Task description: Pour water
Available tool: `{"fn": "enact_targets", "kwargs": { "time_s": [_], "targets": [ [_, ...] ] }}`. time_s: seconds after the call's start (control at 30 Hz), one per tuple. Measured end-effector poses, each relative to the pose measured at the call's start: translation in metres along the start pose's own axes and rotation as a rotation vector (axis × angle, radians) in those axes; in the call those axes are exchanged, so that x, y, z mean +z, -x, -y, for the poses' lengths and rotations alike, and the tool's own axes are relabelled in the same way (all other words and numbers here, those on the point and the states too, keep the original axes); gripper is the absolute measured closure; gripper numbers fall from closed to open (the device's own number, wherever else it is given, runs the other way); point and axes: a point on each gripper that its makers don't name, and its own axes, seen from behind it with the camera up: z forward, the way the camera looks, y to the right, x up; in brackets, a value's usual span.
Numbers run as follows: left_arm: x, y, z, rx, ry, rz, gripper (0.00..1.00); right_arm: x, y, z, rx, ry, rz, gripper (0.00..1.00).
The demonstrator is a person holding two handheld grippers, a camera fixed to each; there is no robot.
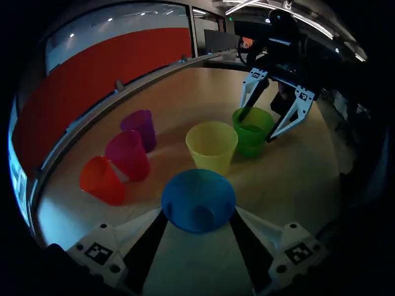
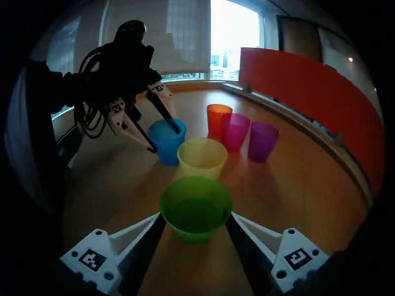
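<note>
Left gripper point(image 1: 198, 212) jaws clamp blue cup point(image 1: 197, 197), right gripper point(image 2: 196, 218) jaws clamp green cup point(image 2: 196, 204), yellow cup point(image 1: 211, 145) between them.

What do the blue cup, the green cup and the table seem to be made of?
The blue tapered cup and green tapered cup: probably thin plastic, translucent, soft sheen; light glows through their walls. Table: wood or wood-look laminate, smooth, slightly glossy; warm brown surface with faint reflections.

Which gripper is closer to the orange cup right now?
Left. The left gripper, gripping the blue cup, sits beside the orange cup. The right gripper grips the green cup, farther off beyond the yellow cup.
</note>
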Motion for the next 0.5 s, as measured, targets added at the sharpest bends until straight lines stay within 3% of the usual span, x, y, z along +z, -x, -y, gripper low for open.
{"fn": "enact_targets", "kwargs": {
  "time_s": [0.27, 0.5],
  "targets": [
    [-0.001, 0.004, 0.0, -0.021, 0.007, -0.001, 0.16, 0.0, 0.001, 0.001, 0.014, 0.002, 0.003, 0.11],
    [0.002, 0.017, -0.006, -0.001, 0.022, 0.04, 0.16, 0.0, 0.002, 0.003, 0.031, -0.003, 0.005, 0.1]
  ]
}}
